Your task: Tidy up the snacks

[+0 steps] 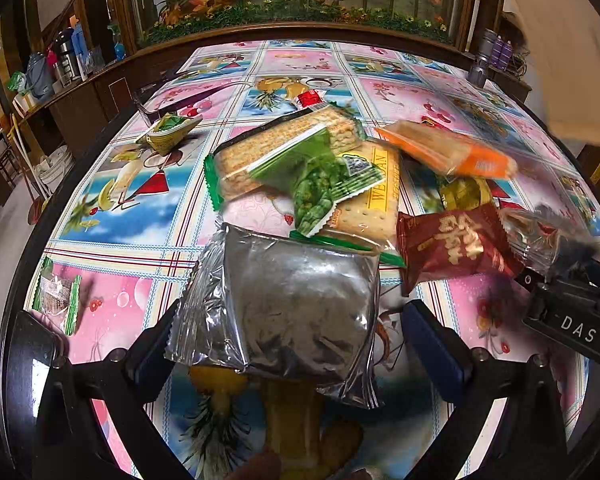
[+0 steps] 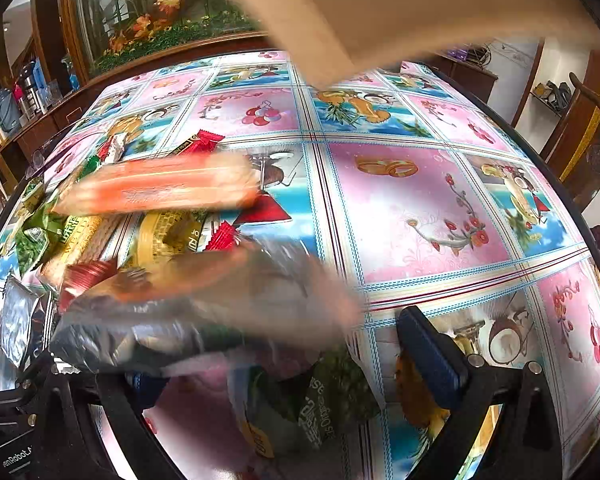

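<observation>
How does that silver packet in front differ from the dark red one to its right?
The silver packet is plain foil with no printing facing up; the dark red packet carries gold characters. The silver one looks larger and lies between the fingers of the open left tool; the red one lies beside the pile. Both are sealed and rest on the tablecloth.

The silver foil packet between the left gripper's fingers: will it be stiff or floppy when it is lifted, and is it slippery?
The silver packet looks crinkled and puffy, so it will probably flex and sag. Its glossy foil may slip between the pads. It seems light for its size, but that is a guess.
</observation>
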